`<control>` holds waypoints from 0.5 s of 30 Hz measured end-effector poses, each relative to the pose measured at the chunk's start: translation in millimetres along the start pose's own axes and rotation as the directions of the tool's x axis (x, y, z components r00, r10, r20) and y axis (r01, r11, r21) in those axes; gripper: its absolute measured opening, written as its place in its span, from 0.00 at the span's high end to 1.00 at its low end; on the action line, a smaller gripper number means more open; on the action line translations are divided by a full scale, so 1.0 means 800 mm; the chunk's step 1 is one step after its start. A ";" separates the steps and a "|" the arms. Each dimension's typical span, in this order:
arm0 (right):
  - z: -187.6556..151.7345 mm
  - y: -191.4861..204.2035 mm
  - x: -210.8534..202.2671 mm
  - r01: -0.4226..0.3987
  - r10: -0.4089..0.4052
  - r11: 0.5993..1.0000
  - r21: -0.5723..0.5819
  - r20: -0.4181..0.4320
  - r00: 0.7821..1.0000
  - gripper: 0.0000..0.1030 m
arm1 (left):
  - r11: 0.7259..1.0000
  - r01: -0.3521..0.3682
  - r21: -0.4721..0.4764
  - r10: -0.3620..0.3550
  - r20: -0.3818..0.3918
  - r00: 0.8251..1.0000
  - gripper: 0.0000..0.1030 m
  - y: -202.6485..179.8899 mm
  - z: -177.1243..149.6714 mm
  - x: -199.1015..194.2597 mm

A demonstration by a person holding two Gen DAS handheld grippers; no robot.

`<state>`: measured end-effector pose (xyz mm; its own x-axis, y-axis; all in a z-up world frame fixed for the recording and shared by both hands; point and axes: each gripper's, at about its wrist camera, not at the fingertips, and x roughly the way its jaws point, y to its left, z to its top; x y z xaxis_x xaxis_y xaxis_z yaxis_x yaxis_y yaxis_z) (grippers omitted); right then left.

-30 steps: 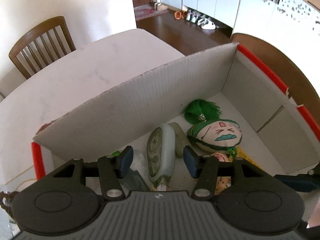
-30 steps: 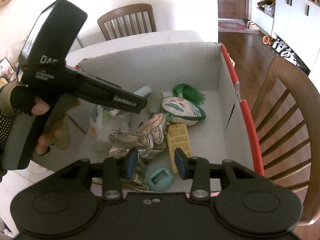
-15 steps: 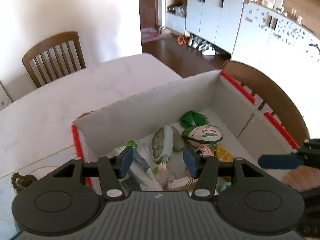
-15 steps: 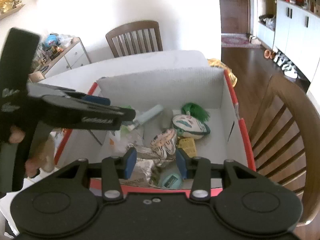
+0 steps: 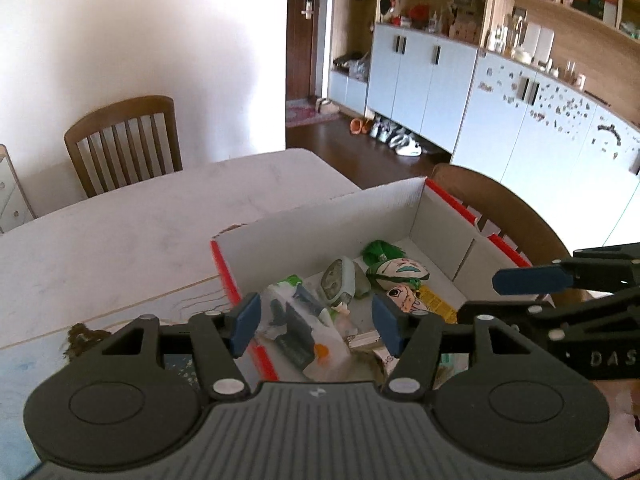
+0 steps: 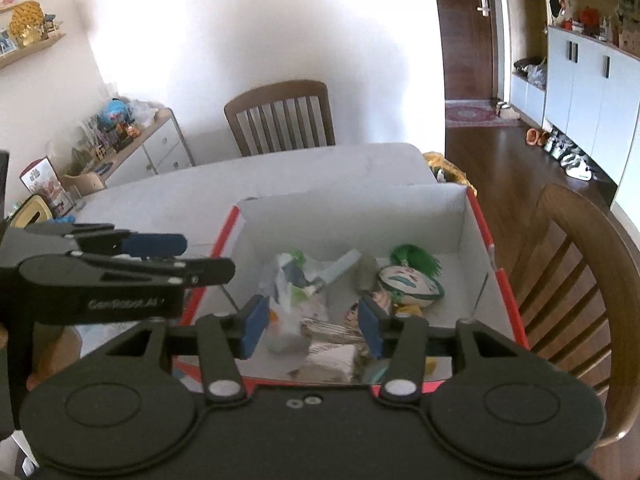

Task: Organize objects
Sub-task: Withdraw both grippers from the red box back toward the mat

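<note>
Dining table (image 5: pixel 120 240) | box (image 5: pixel 320 220) at twelve o'clock | left gripper (image 5: pixel 314 322), right gripper (image 6: pixel 312 328) opening, empty | pick one item, descend square.

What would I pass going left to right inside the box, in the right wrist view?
Crumpled plastic bag → pale blue tube → green tassel and, just below it, the face-painted plush ball, all inside the cardboard box.
</note>
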<state>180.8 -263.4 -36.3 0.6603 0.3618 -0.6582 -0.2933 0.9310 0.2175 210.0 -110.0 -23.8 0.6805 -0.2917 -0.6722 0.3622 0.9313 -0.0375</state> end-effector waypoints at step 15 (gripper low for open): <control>-0.005 0.084 -0.010 -0.024 0.022 1.000 0.018 0.062 0.998 0.27 | 0.999 0.024 -0.024 -0.022 0.062 0.998 0.29 0.061 -0.034 -0.073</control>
<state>153.0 -204.0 -19.5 0.6954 0.3850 -0.6068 -0.2961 0.9229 0.2462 170.5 -41.6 -6.3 0.7105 -0.3253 -0.6240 0.3627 0.9292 -0.0714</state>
